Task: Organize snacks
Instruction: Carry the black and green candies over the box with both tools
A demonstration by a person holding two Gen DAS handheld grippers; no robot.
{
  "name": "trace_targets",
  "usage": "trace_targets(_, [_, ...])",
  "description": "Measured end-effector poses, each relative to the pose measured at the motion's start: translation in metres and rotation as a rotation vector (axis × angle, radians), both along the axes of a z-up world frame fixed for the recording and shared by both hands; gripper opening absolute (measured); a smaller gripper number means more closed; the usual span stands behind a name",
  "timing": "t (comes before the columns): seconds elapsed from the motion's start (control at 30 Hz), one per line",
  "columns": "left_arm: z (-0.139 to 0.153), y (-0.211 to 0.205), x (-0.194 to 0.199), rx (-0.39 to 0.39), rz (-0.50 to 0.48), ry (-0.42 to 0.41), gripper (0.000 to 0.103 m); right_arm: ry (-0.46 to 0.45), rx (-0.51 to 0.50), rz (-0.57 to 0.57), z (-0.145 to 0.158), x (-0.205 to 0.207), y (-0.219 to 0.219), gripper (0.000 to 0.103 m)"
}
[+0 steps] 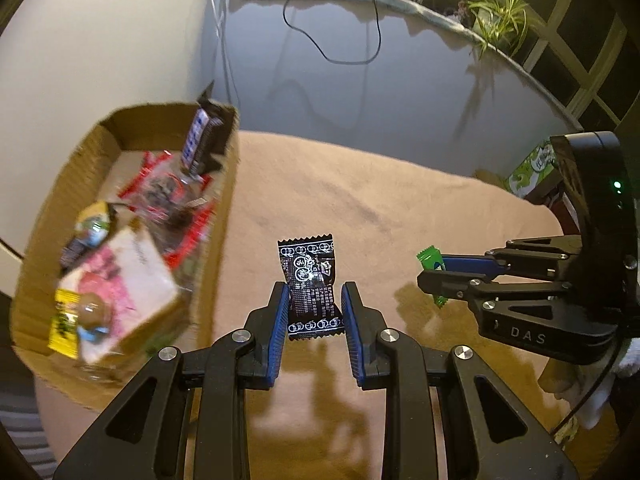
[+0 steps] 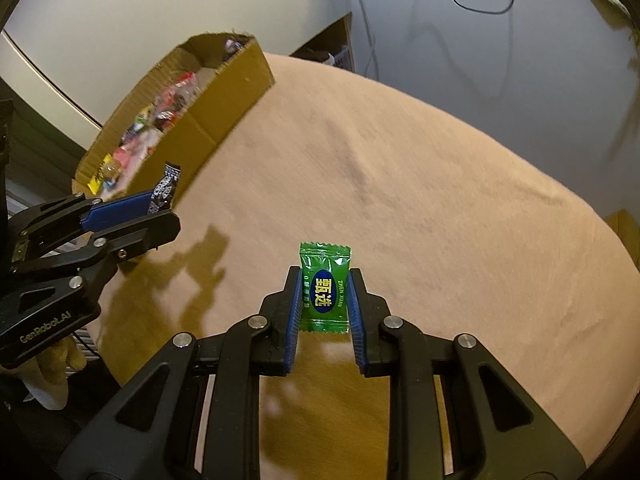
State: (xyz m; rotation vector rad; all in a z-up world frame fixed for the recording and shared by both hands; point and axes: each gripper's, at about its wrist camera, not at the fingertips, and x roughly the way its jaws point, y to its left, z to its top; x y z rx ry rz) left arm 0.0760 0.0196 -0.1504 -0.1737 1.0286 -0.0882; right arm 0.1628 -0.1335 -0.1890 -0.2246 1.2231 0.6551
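My left gripper is shut on a black candy packet with white print, held above the tan table cover. In the right wrist view that gripper shows at the left with the black packet sticking out of it. My right gripper is shut on a green candy packet with a blue oval label. The left wrist view shows it at the right, the green packet poking from its tips. A cardboard box with several snacks inside stands at the left.
The tan cloth covers the rounded table; its edge drops off at the right and near side. The cardboard box sits at the table's far left. A black cable hangs on the wall, a potted plant and a green carton at the right.
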Motion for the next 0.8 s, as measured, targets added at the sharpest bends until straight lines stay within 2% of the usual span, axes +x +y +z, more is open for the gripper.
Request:
trace_targets(0.4, [0.018, 0.043, -0.012, 0.018, 0.079, -0.053, 0.025, -0.053, 0.048, 0.07, 0.036, 0.013, 0.05, 0.023])
trace_targets(0.8, [0.019, 0.084, -0.014, 0.038, 0.167, -0.052, 0.025, -0.076, 0.09, 0.158, 0.057, 0.028, 0.122, 0.023])
